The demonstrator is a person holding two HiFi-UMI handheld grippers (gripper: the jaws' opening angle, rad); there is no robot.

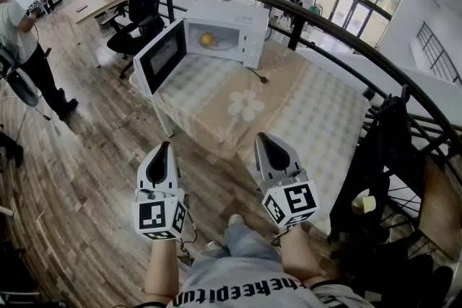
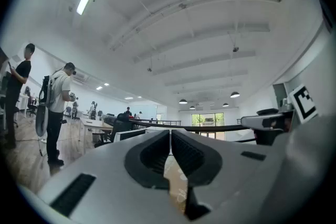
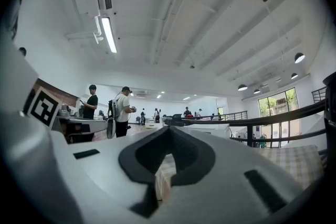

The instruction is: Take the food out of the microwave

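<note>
A white microwave [image 1: 245, 29] stands at the far end of the cloth-covered table [image 1: 289, 104]. Its door [image 1: 162, 55] hangs wide open to the left. Inside the lit cavity sits a yellow piece of food [image 1: 207, 40] on a plate. My left gripper [image 1: 163, 148] and right gripper [image 1: 264, 137] hover side by side near the table's front edge, well short of the microwave. Both point toward it. In the left gripper view the left gripper [image 2: 170, 132] has its jaws touching with nothing between them. The right gripper [image 3: 168, 128] looks the same in its own view.
A black curved railing [image 1: 346, 40] runs behind and to the right of the table. A dark coat [image 1: 382, 155] hangs on it at the right. An office chair [image 1: 141, 18] stands left of the microwave door. A person [image 1: 18, 47] stands at far left on the wooden floor.
</note>
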